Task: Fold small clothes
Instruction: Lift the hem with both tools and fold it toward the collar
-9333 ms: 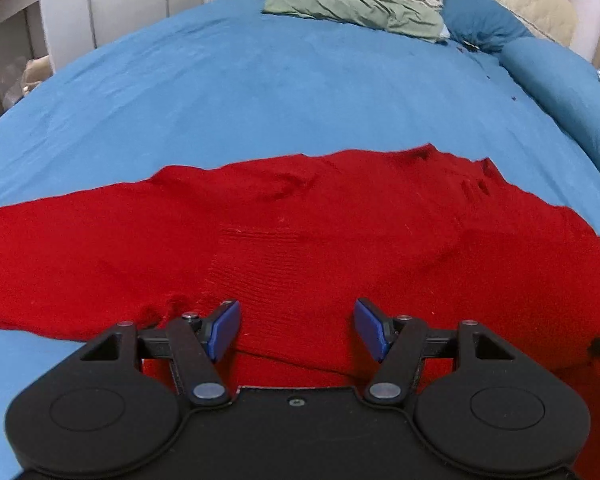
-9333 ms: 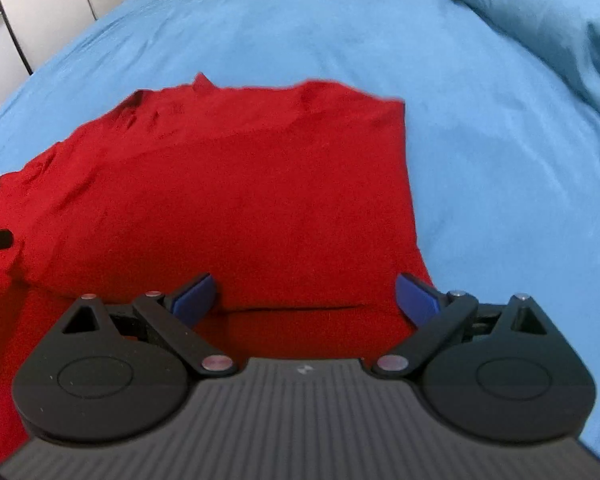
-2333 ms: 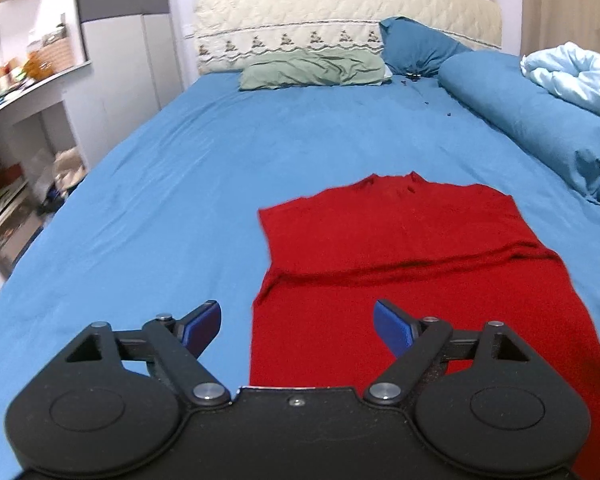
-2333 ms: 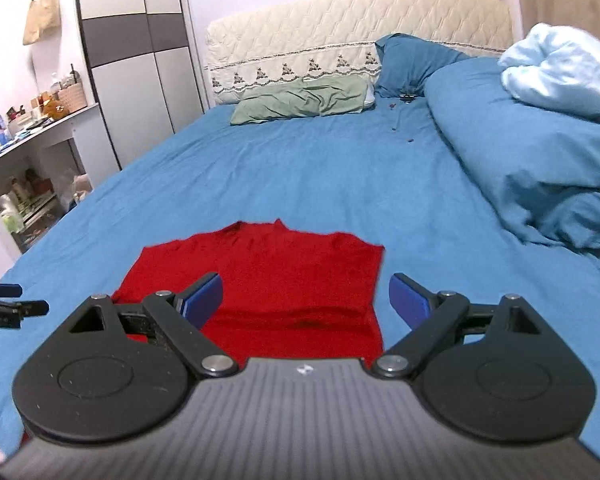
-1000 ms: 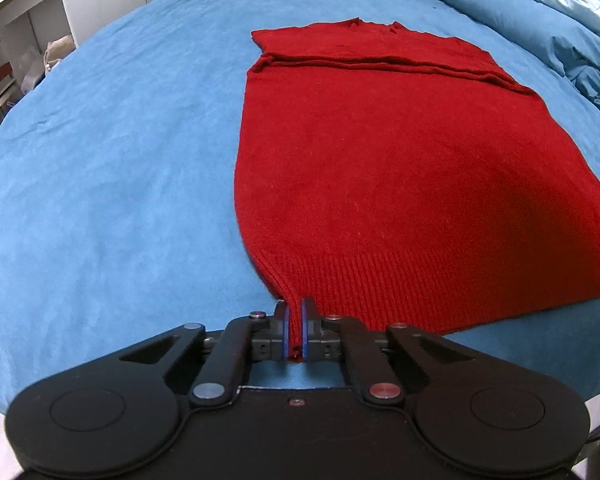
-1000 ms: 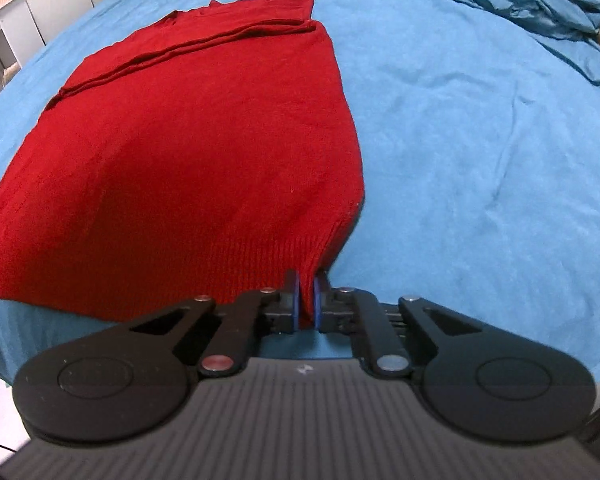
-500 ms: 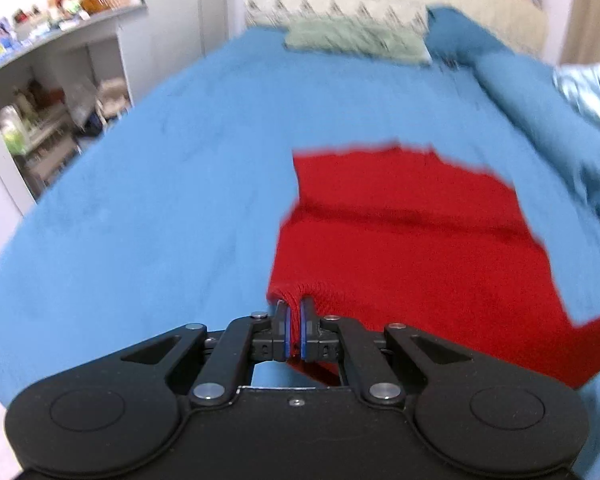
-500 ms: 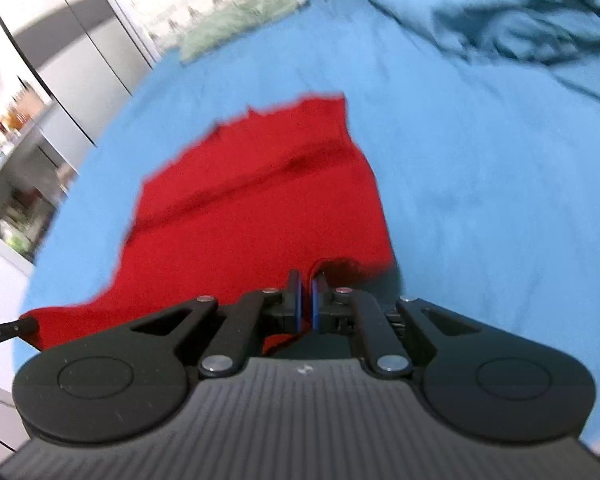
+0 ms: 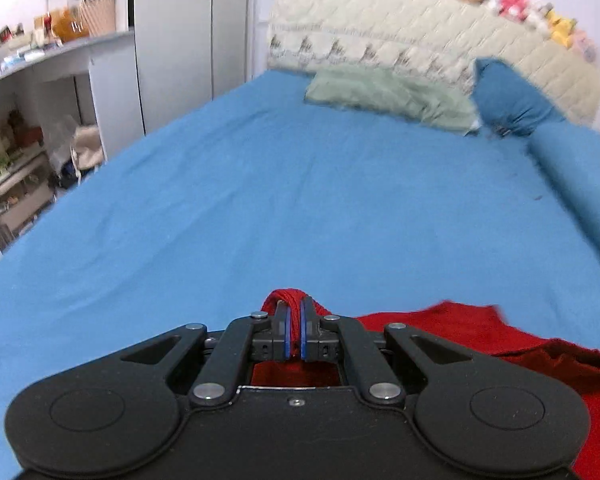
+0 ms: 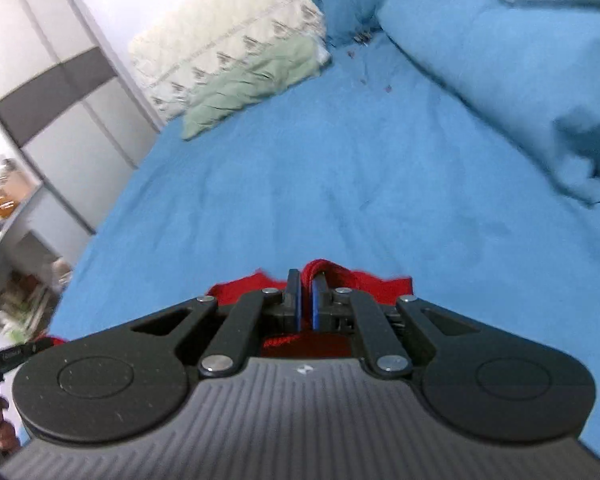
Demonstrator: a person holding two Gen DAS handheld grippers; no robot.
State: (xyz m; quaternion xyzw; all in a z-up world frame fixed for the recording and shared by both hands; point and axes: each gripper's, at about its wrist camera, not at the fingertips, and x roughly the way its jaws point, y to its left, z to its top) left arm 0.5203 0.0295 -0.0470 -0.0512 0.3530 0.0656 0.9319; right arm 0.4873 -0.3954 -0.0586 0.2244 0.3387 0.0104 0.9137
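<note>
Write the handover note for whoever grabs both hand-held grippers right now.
Left hand-held gripper: shut on a bunched bit of the red sweater.
Right hand-held gripper: also shut on a bunched bit of the sweater.
Sweater: over the near part of the blue bed, mostly hidden under the grippers; fabric trails to the right in the left wrist view.
Done: both ends gripped.
Left: probably carry the fabric forward, lay it flat, release, square up. How the fold lies is hidden.

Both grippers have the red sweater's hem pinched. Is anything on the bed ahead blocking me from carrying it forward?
Nothing visible does. The blue sheet ahead of the red sweater lies bare as far as the green pillow by the headboard; the rolled duvet lies along the right side.
</note>
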